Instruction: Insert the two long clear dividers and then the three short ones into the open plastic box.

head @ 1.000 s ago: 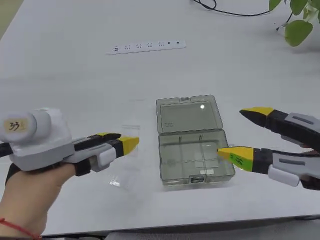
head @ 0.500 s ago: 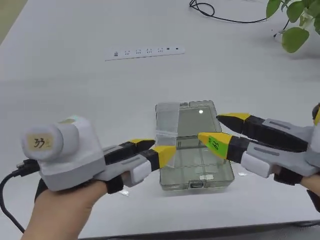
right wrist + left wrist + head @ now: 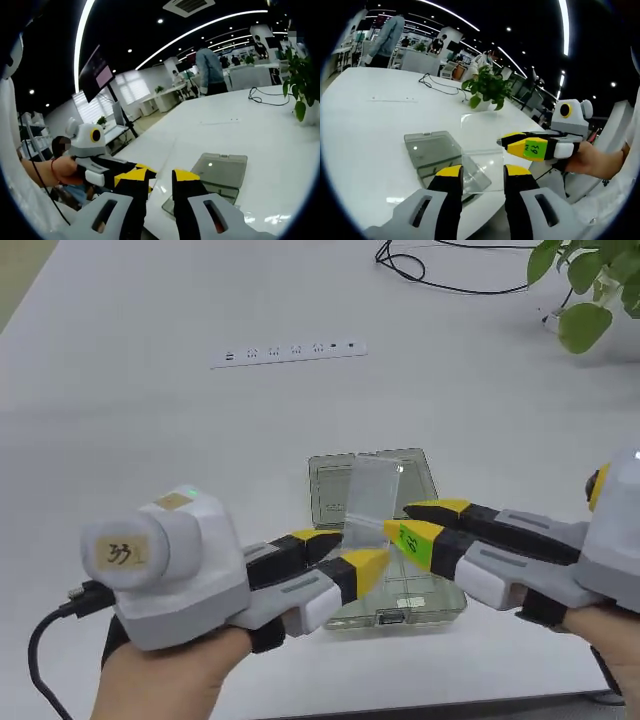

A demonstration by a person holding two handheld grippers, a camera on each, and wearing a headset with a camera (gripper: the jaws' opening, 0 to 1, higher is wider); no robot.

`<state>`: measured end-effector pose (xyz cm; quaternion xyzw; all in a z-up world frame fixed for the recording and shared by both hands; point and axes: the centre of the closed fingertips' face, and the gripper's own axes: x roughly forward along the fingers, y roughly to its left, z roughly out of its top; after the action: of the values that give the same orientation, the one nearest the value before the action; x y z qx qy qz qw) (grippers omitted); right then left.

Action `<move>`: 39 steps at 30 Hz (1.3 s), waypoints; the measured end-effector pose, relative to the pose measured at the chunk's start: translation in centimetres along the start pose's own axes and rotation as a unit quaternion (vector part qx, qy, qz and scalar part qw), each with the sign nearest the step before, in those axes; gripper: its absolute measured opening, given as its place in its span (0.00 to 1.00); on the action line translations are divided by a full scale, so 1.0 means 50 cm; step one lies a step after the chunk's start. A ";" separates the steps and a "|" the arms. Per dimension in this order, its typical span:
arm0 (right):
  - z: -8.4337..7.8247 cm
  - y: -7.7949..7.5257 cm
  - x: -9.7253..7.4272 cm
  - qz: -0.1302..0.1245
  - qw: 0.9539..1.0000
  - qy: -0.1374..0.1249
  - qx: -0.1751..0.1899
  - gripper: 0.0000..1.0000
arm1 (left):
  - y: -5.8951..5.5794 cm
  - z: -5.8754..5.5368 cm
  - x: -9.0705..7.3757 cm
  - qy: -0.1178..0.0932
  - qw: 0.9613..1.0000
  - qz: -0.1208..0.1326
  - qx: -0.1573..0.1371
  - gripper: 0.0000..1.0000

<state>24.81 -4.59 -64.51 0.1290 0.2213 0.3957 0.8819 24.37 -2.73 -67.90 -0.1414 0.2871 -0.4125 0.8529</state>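
My left gripper is shut on a clear divider, which stands upright above the open plastic box. In the left gripper view the divider rises between my jaws, over the smoky clear box. My right gripper reaches in from the right with a narrow gap between its jaws, its tips at the divider's right edge. The left gripper view shows the right gripper beside the sheet. The right gripper view looks along its jaws at the box.
A white power strip lies at the back of the white table. A black cable and a leafy plant sit at the far right corner. People stand far off in the room.
My left gripper has carried the divider right and over the box. The right gripper has come left toward the divider, and its jaws have narrowed.
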 end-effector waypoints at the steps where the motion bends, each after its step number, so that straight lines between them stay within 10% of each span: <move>1: -0.002 -0.002 0.001 -0.003 1.000 0.002 0.000 0.19 | -0.001 0.002 -0.001 0.000 1.000 0.000 0.001 0.30; 39: -0.007 -0.010 0.019 -0.026 0.995 0.000 0.091 0.06 | -0.015 0.015 0.007 0.007 0.999 -0.004 0.047 0.35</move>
<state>25.53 -4.18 -65.31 0.2030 0.2596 0.3505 0.8767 24.51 -3.47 -67.08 -0.0994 0.2730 -0.4303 0.8547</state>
